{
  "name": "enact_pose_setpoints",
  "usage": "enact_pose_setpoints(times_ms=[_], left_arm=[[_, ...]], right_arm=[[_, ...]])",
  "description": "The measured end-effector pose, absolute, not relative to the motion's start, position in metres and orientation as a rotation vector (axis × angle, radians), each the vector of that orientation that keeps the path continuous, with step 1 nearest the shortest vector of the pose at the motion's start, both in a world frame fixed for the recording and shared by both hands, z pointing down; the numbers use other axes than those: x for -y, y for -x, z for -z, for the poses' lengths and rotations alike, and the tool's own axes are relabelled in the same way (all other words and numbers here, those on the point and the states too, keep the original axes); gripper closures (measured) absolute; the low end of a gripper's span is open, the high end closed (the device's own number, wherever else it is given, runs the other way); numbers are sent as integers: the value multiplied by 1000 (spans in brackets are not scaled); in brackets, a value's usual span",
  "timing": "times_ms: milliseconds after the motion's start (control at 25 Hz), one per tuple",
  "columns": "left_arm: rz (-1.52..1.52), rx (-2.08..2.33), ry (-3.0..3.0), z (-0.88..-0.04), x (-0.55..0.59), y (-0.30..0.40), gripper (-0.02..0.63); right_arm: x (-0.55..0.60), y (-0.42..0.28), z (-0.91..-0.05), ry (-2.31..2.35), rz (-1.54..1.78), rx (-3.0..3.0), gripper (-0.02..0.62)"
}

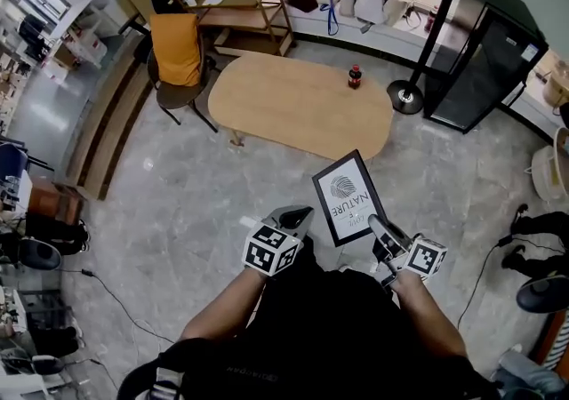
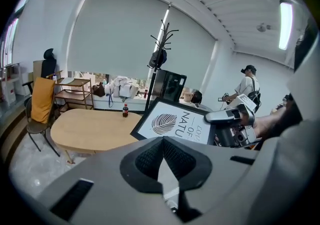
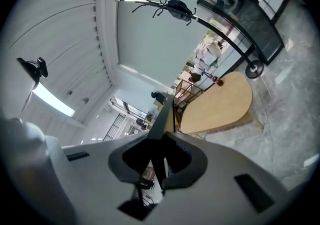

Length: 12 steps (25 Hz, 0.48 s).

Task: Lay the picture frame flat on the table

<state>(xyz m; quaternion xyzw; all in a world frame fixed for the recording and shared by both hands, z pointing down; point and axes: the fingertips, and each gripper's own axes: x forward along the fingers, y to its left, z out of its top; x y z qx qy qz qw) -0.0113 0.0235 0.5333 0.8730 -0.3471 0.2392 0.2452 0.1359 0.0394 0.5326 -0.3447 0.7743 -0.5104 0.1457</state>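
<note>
1. Right hand-held gripper [image 1: 377,228] is clamped on the near edge of the picture frame [image 1: 345,197]. In the right gripper view its jaws [image 3: 162,153] pinch the frame, which shows edge-on between them.
2. The picture frame has a black border and a white print with a leaf figure and the word "NATURE". It hangs tilted in the air above the grey floor [image 1: 204,212], close to the person and short of the desk.
3. The left hand-held gripper [image 1: 302,214] is just left of the frame and clear of it. Its jaws are together with nothing between them.
4. The oval wooden desk [image 1: 293,109] lies beyond the frame. A small dark bottle [image 1: 355,76] stands upright near its far edge.
5. A chair [image 1: 176,60] draped in orange cloth sits at the desk's left end. At the right end, a coat stand [image 1: 407,96] rests its round base on the floor, with a black cabinet [image 1: 484,69] beside it.
</note>
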Motion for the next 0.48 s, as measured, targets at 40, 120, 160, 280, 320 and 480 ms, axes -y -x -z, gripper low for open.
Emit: enact_pose_setpoints(times_ms=[40,120,160,280,320,480], left_arm=[[-654,927,-2397,-534,-7,13,601],[-663,889,-2419,-533,27,18,601],[-674,872,-2430,-531,45,21,601],[-705,821,-2476,-519,95,29,601],[-708,799,-2492,-516,109,32,601],[-740,713,-2541,-519,150,51,601]], right_arm=[[-27,-133,-532,1010,1461,-2225,551],[-1,-125,-529,1040,1456,-2211,551],[11,-121,-528,1067,1464,-2202,551],[49,-114,-528,1184,1489,-2178,551],[62,-109,-527,1198,1485,-2165,551],[111,-83,-534,1213,1472,-2098,551]])
